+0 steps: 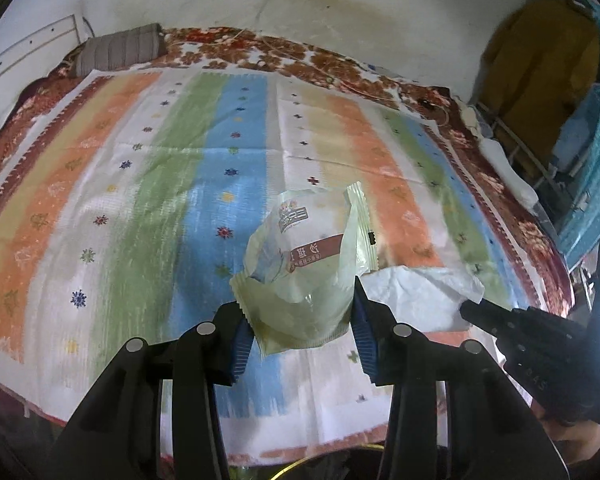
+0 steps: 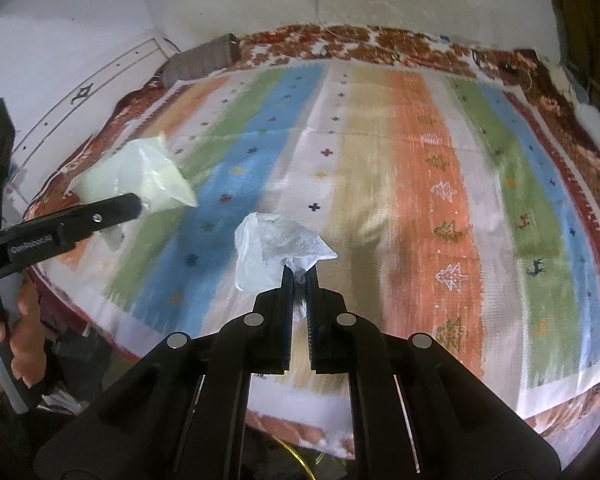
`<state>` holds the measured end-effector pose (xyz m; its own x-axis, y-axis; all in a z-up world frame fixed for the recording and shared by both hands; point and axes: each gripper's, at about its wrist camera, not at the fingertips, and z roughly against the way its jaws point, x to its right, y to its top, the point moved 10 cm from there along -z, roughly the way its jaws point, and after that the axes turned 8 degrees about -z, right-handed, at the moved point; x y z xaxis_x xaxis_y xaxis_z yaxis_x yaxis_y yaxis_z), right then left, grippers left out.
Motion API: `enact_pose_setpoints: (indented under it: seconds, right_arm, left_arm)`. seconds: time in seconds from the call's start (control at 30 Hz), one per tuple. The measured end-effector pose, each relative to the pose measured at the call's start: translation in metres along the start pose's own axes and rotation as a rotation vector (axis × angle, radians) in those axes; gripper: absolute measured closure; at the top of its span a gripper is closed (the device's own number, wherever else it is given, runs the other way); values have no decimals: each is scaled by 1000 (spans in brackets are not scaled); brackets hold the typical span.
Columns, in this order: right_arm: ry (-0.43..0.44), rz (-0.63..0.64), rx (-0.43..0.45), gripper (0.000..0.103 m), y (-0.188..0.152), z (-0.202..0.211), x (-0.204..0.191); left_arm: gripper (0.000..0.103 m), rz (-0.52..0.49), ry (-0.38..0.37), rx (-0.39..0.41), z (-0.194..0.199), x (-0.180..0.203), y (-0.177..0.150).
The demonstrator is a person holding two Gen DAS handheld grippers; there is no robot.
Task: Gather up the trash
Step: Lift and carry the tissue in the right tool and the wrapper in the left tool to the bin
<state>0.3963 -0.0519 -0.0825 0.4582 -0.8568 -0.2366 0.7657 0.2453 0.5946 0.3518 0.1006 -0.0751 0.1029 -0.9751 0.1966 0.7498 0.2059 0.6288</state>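
A pale green snack wrapper (image 1: 312,256) with red and white print hangs above the striped bed cover (image 1: 140,200), and my left gripper (image 1: 300,304) is shut on its lower part. From the right wrist view the same wrapper (image 2: 140,172) shows at the left gripper's tip (image 2: 132,202). My right gripper (image 2: 299,272) is shut on a crumpled white tissue (image 2: 276,244), also held above the cover. In the left wrist view that tissue (image 1: 420,292) lies just right of the wrapper, at the right gripper's tip (image 1: 472,310).
A grey pillow (image 1: 120,48) lies at the bed's far left by the white wall. A floral blanket (image 1: 500,184) borders the cover. Yellow cloth (image 1: 540,60) and a teal frame stand right of the bed. A hand (image 2: 24,336) grips the left gripper's handle.
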Motion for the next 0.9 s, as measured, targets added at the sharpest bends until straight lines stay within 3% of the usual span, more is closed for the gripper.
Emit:
enact_pose_setpoints:
  seconds: [0.27, 0.57, 0.9]
  right_arm:
    - [25, -58, 41, 98, -14, 41, 3]
    - [24, -60, 91, 98, -20, 68, 2]
    - [42, -27, 146, 98, -37, 102, -12]
  left_arm:
    - [60, 16, -26, -1, 23, 24, -16]
    - [60, 39, -73, 34, 53, 36, -28]
    - [60, 5, -73, 56, 84, 43, -48]
